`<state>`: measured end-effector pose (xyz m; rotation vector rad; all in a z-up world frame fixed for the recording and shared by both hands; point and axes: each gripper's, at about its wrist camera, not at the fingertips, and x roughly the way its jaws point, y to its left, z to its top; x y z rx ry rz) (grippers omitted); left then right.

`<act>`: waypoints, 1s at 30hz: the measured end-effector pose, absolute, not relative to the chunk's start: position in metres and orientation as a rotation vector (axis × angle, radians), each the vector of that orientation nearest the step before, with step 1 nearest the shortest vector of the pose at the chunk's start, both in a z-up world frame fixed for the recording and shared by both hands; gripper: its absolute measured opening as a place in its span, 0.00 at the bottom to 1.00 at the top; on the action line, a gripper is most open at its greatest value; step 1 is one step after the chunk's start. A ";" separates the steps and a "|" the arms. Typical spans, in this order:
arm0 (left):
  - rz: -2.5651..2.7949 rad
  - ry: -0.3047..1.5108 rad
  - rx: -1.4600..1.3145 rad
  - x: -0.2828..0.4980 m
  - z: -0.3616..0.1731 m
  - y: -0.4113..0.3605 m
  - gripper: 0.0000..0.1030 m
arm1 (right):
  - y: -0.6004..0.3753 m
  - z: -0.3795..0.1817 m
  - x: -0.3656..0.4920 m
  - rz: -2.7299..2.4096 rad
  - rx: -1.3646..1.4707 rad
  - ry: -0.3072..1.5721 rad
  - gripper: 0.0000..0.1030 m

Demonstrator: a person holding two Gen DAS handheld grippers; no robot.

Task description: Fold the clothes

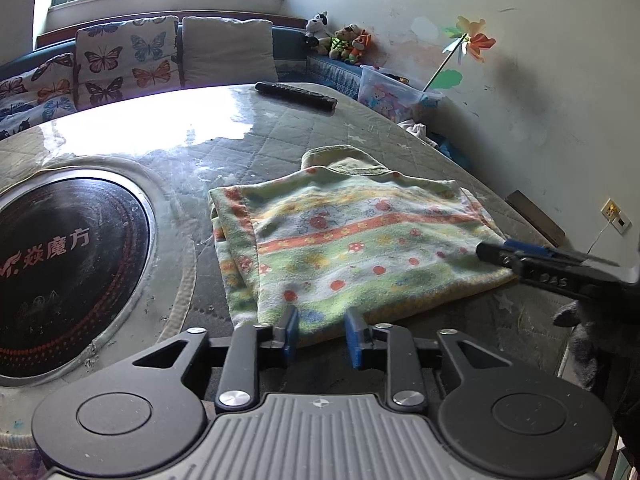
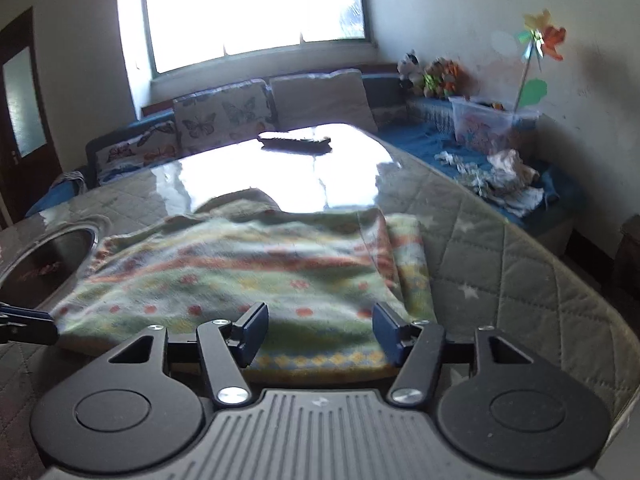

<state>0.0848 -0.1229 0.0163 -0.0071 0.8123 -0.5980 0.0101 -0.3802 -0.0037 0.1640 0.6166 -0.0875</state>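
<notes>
Item one: my left gripper (image 1: 322, 330). Its blue fingers stand apart with nothing between them, poised at the near hem of the garment; whether they touch the cloth I cannot tell.

Item two: my right gripper (image 2: 320, 330). Fingers spread wide, empty, hovering at the near edge of the same garment. From the left camera it shows at the cloth's right-hand corner, blurred.

Item three: the garment (image 1: 352, 244), a small fleecy top in green, orange and white bands with dots and mushrooms. It lies flat on the table (image 1: 280, 132), one side folded over so a doubled edge runs along its left in the left view. A pale green collar sticks out at the far end.

Item four: a round black cooktop (image 1: 60, 272) with a metal rim, set into the table just beside the garment.

Item five: a dark remote control (image 1: 296, 96) at the far edge of the table, well apart from the cloth.

Item six: butterfly cushions (image 1: 128, 60) on the bench under the window.

Item seven: stuffed toys (image 1: 340, 40) and a pinwheel (image 1: 472, 42) in the far corner.
</notes>
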 end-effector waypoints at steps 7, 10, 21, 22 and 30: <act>-0.563 0.801 -0.013 0.084 0.020 -0.116 0.54 | -0.373 0.004 -0.001 -0.072 0.160 0.574 0.76; -0.546 0.806 -0.012 0.084 0.019 -0.113 0.61 | -0.368 0.006 -0.003 -0.068 0.145 0.563 0.86; -0.496 0.817 -0.005 0.082 0.014 -0.105 0.89 | -0.350 0.005 -0.007 -0.052 0.141 0.556 1.00; -0.493 0.818 -0.004 0.082 0.014 -0.104 0.90 | -0.348 0.005 -0.007 -0.052 0.144 0.557 1.00; -0.462 0.817 0.003 0.078 0.012 -0.099 1.00 | -0.336 0.002 -0.007 -0.037 0.136 0.590 1.00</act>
